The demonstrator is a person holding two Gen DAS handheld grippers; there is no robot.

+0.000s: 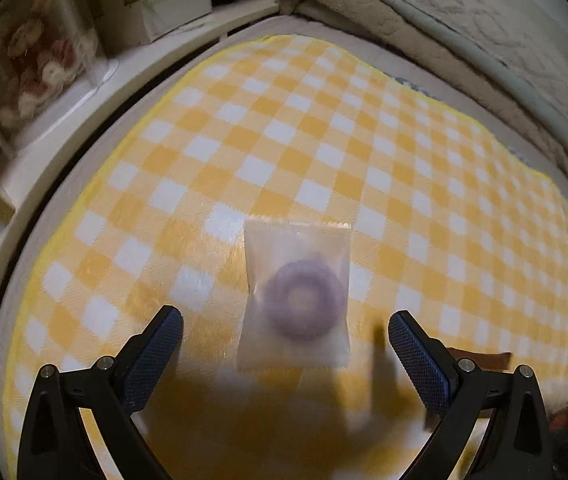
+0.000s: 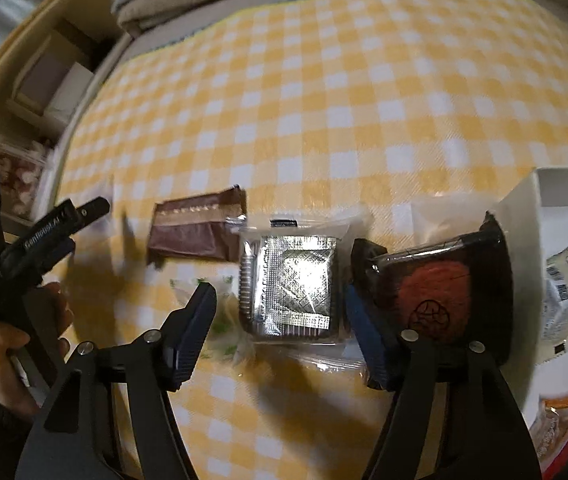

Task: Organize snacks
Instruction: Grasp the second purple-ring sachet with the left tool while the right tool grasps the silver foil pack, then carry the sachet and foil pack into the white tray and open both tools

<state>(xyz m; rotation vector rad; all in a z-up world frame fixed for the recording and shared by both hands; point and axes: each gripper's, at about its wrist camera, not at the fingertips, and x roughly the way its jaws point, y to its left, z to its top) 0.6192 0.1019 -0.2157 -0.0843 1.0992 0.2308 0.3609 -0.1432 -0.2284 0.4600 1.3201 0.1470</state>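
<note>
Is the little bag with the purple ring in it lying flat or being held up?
Lying flat. The frosted translucent packet with the purple ring snack rests on the yellow-and-white checkered cloth, between the open left tool's fingers, untouched.

Black tongs [image 1: 286, 322], blue textured pads [image 1: 152, 354], silver screws.

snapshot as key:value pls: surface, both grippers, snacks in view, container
surface: yellow-and-white checked cloth
left gripper: open, straddling frosted packet with purple ring snack, not gripping
right gripper: open, over silver foil snack in clear wrap
other snacks: brown bar wrapper, dark packet with orange round
container: white box at right, holding a white packet
</note>
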